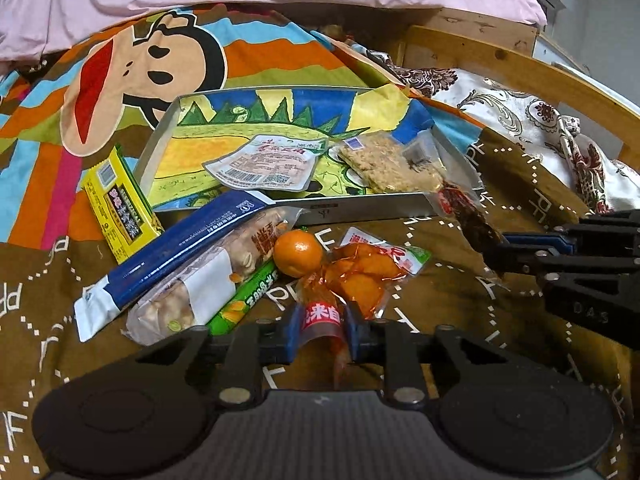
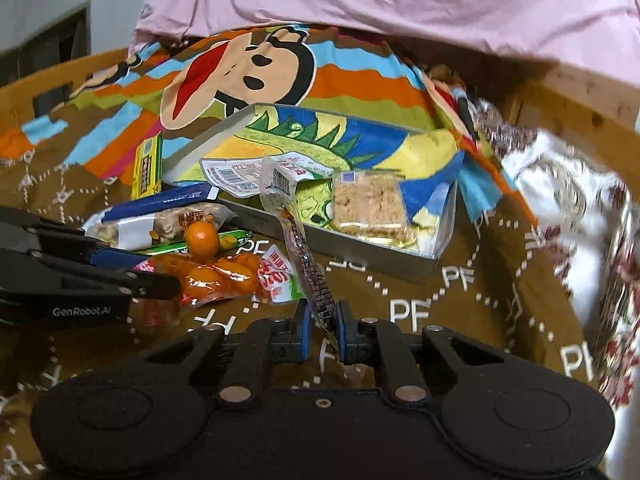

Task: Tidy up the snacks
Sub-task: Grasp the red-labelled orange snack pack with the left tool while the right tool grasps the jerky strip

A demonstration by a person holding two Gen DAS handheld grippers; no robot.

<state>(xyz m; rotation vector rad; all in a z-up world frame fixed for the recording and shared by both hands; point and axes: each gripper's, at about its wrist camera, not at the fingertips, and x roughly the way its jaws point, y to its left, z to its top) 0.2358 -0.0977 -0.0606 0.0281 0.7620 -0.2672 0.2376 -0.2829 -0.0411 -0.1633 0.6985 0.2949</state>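
Far left on the brown bedspread (image 1: 48, 360) sits a yellow box (image 1: 120, 204), then a long blue-and-white nut bar pack (image 1: 176, 256) with a mandarin (image 1: 298, 253) at its end. The left gripper (image 1: 322, 330) is clamped on the red-labelled end of an orange snack packet (image 1: 364, 272). Behind is the tin tray (image 1: 360, 205) holding a crispy bar (image 1: 384, 164). On the right, the right gripper (image 2: 322, 330) pinches a dark spicy strip packet (image 2: 304, 252), lifted over the tray's edge.
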